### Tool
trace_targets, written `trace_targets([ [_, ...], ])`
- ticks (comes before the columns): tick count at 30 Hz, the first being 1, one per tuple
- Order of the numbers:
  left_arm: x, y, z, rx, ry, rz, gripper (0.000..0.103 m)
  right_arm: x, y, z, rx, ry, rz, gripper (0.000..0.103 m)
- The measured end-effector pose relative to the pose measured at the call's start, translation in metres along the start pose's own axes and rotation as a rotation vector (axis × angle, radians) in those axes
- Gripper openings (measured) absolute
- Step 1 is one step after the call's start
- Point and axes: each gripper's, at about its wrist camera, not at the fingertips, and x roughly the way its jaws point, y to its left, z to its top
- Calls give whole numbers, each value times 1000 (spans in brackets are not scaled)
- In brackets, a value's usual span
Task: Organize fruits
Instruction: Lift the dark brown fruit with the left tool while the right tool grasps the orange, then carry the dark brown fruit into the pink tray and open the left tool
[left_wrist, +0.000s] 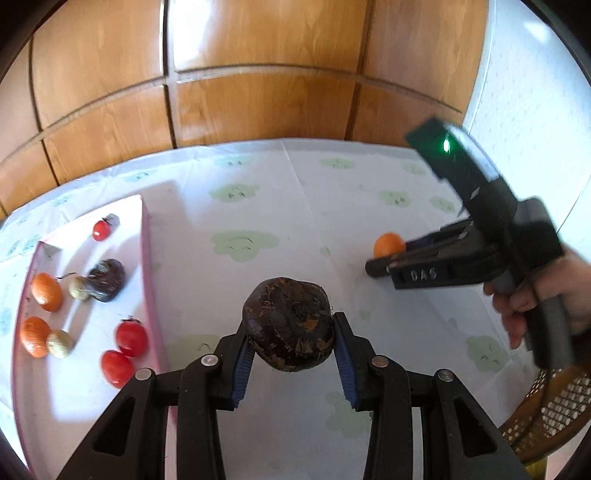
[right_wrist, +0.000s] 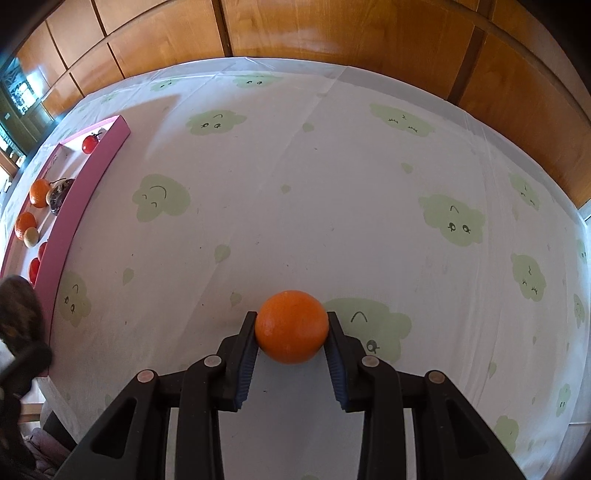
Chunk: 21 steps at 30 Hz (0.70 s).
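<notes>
My left gripper (left_wrist: 290, 325) is shut on a dark brown, rough-skinned fruit (left_wrist: 290, 328), held above the tablecloth just right of the pink tray (left_wrist: 147, 258). Inside the tray lie several fruits: red tomatoes (left_wrist: 131, 338), orange mandarins (left_wrist: 46, 291), small pale fruits (left_wrist: 78, 288) and another dark fruit (left_wrist: 107, 280). My right gripper (right_wrist: 291, 328) is shut on an orange mandarin (right_wrist: 291, 326) close to the tablecloth. From the left wrist that gripper (left_wrist: 380, 260) shows at the right with the mandarin (left_wrist: 388, 243) at its tips. The tray (right_wrist: 88, 177) sits far left.
A white tablecloth with green cloud faces (right_wrist: 295, 184) covers the table. Wooden panelled cabinets (left_wrist: 258, 74) stand behind it. A hand (left_wrist: 532, 306) grips the right tool's handle. A woven cane chair seat (left_wrist: 554, 406) shows at the lower right.
</notes>
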Motion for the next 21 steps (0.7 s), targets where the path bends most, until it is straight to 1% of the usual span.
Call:
trace_targets([
  [8, -24, 16, 6, -52, -35, 27, 40, -1, 5, -2, -25, -12, -26, 35],
  [12, -31, 21, 5, -65, -41, 35, 40, -1, 9, -3, -43, -17, -41, 35],
  [17, -35, 32, 2, -90, -42, 56, 40, -1, 8, -3, -34, -14, -26, 35],
  [21, -39, 44, -1, -114, -43, 75, 40, -1, 12, -4, -58, -24, -45, 35],
])
